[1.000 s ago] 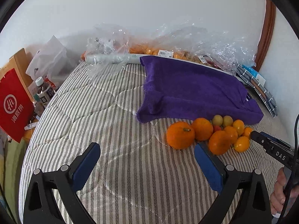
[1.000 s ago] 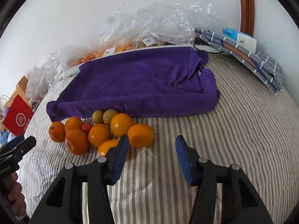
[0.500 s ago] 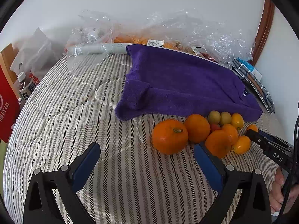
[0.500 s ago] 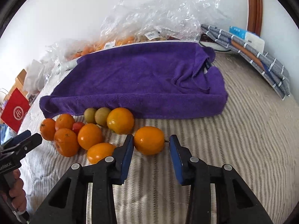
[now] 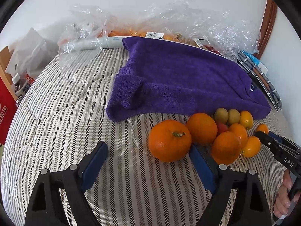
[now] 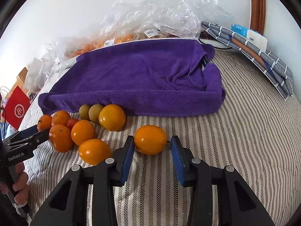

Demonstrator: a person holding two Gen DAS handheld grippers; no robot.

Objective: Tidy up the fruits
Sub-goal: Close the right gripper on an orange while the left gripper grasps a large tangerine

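Observation:
A cluster of oranges, two green fruits (image 6: 91, 112) and a small red fruit (image 6: 72, 122) lies on the striped bedcover in front of a purple towel (image 6: 135, 75). My right gripper (image 6: 152, 150) is open with its jaws on either side of one orange (image 6: 150, 139) that lies apart from the cluster; the left pad touches it. My left gripper (image 5: 148, 156) is open, and its right finger (image 5: 202, 163) lies between a big stemmed orange (image 5: 169, 140) and another orange (image 5: 226, 147).
Clear plastic bags of fruit (image 6: 150, 18) lie behind the towel against the wall. A folded checked cloth (image 6: 263, 56) lies at the far right. A red bag (image 6: 17, 109) and bottles (image 5: 18, 86) stand off the bed's left side.
Both grippers moved forward toward the fruit. The right gripper's jaws narrowed and now flank the single orange. The left gripper came up to the big stemmed orange.

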